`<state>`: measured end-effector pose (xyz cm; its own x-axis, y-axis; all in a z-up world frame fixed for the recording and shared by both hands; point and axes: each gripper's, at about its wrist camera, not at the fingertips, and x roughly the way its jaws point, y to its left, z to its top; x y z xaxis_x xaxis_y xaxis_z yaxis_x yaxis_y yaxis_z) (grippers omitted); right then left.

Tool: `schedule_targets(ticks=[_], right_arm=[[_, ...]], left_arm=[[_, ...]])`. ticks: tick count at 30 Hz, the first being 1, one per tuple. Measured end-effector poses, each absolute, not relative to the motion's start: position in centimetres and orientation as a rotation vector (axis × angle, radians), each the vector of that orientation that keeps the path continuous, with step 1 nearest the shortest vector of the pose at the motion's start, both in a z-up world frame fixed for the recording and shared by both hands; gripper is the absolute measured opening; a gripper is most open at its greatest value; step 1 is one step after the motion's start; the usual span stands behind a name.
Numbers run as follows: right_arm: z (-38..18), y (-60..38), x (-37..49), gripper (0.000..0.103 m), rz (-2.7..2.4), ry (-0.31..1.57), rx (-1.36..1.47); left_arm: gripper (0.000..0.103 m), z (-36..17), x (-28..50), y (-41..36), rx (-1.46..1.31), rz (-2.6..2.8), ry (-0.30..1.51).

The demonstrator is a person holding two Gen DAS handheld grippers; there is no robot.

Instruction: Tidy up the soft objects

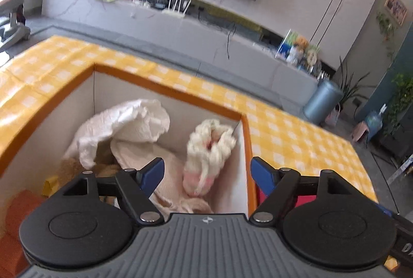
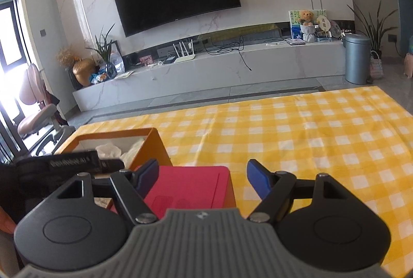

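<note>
Two sets of tongs stand apart and empty: your left tongs (image 1: 207,176) hang over the orange box (image 1: 165,89), the fluffy white-and-pink toy (image 1: 209,151) just ahead inside (long axis running away), nearer than your right tongs (image 2: 202,176).

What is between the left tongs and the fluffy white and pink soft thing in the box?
Nothing blocks it. In the left wrist view, the open left tongs hover over the orange-rimmed box, and the fluffy white and pink soft thing sits just ahead, atop pale pink cloth.

Fluffy knitted sock (image 1: 210,149), crinkled white cloth (image 1: 124,125), matt checked tablecloth (image 2: 309,133)
</note>
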<state>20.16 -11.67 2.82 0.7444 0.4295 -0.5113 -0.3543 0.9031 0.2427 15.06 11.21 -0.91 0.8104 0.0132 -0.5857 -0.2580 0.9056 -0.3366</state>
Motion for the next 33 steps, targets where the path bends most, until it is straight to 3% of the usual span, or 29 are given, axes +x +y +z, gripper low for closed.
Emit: schedule_targets(ticks=[12,17,33], right_arm=[[3.7,-11.7,19.0,0.075,0.418,0.568,0.153],[4.7,-11.0,16.6,0.082,0.401,0.527,0.123],[3.5,-9.3,12.0,0.086,0.401,0.5,0.032]], left_arm=[[0.092,5.3,9.9,5.4,-0.094,0.161,0.431],[0.092,7.2,7.2,3.5,-0.037,0.119,0.406],[0.092,3.0,4.3,4.8,-0.076,0.159,0.358]])
